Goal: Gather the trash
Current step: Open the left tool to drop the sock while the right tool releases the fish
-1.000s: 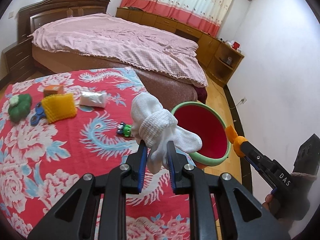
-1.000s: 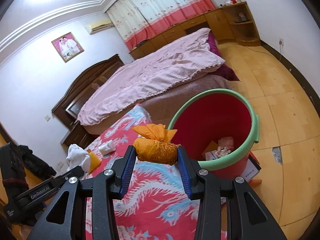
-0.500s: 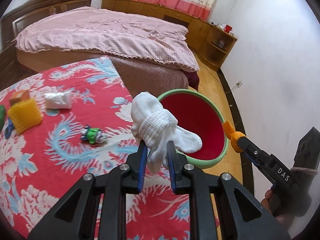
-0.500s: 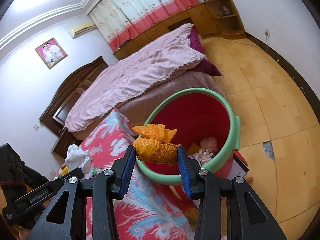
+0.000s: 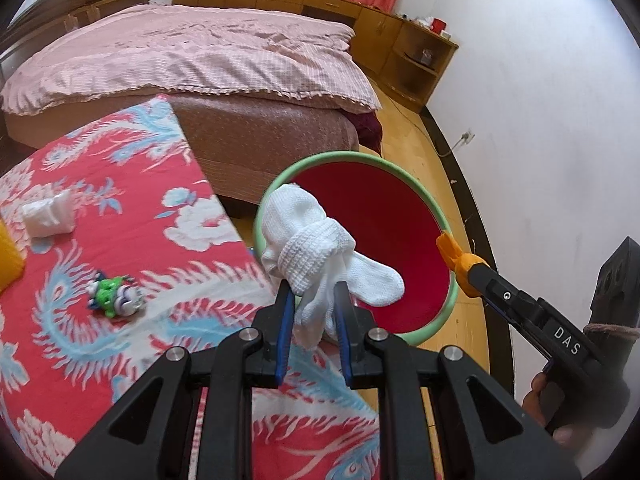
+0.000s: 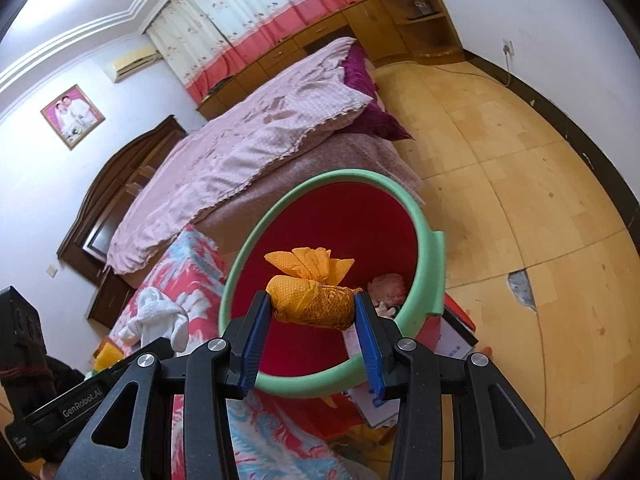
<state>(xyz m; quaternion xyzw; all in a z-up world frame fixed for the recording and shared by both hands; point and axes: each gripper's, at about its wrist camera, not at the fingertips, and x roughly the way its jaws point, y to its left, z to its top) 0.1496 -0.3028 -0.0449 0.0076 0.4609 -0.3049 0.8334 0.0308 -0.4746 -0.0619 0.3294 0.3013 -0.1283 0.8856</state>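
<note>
A: Start with the big things, all placed against the bucket.

B: The bed with the pink cover [image 5: 192, 52] lies behind the red bucket with the green rim [image 5: 436, 220]. The table in the red dragon-print cloth [image 5: 80, 352] stands just beside the bucket, its edge against the rim's near side. In the right wrist view the bucket [image 6: 424, 264] is seen from above, with crumpled pinkish trash [image 6: 386, 284] at its bottom.

A: What differs from a second ago?

B: The bucket fills far more of both views now, and the right camera looks deeper into its mouth. In the left view, the table things have slid away from the bucket toward the left edge: the white packet [image 5: 48, 216] and the small green toy [image 5: 114, 294] remain, while the yellow sponge [image 5: 8, 256] is only a sliver and the green and blue items are out of frame.

A: And the claws?

B: The left gripper [image 5: 312, 312] is clamped on the white socks [image 5: 316, 240], whose bundle now overlaps the bucket's near rim instead of sitting over the cloth. The right gripper [image 6: 312, 320] is clamped on the orange bundle [image 6: 312, 292], which hangs over the bucket's opening. Neither grip has changed.

A: Smallest bits?

B: The right gripper's orange tip [image 5: 454, 254] shows at the bucket's right rim in the left view; the socks [image 6: 158, 314] appear left of the bucket in the right view.
</note>
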